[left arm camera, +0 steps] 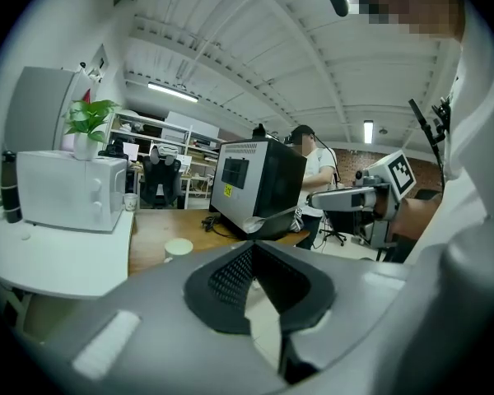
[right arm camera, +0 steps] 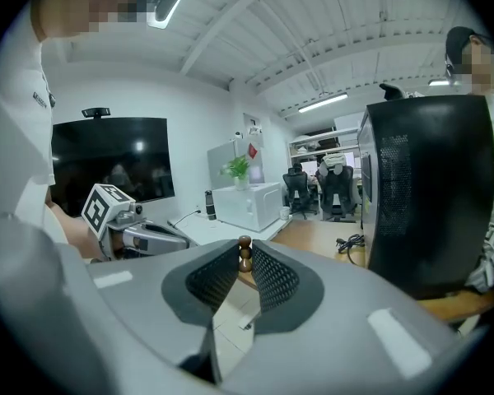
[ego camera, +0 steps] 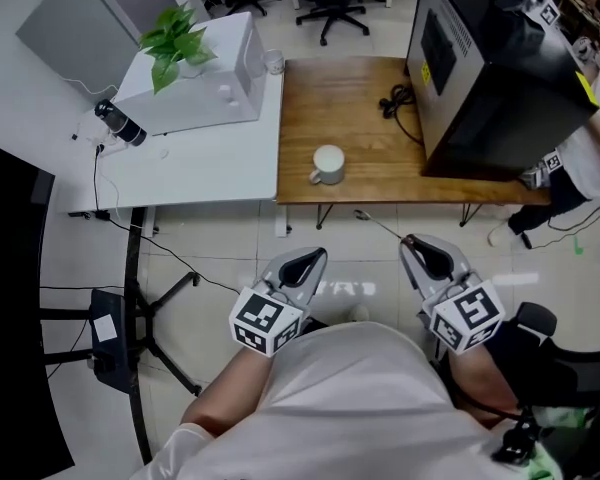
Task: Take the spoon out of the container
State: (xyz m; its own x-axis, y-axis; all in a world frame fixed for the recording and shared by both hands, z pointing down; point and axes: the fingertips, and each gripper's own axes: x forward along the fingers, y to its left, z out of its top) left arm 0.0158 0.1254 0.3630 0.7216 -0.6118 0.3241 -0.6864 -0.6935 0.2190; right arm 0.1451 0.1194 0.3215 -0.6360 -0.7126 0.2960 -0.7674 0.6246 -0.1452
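The right gripper point(ego camera: 412, 241) was clamped on the spoon point(right arm camera: 244, 253). The left gripper point(left arm camera: 252, 250) beside it had its jaws together, empty. A mug point(ego camera: 328, 164) stood ahead on the tabletop point(ego camera: 355, 98).

A white mug point(ego camera: 328, 163) is pictured on a brown wooden tabletop point(ego camera: 360, 108); black-and-white markers are borne by the grey left claw point(ego camera: 317, 254) and right claw point(ego camera: 407, 240); the spoon point(right arm camera: 244, 253) is brown-tipped.
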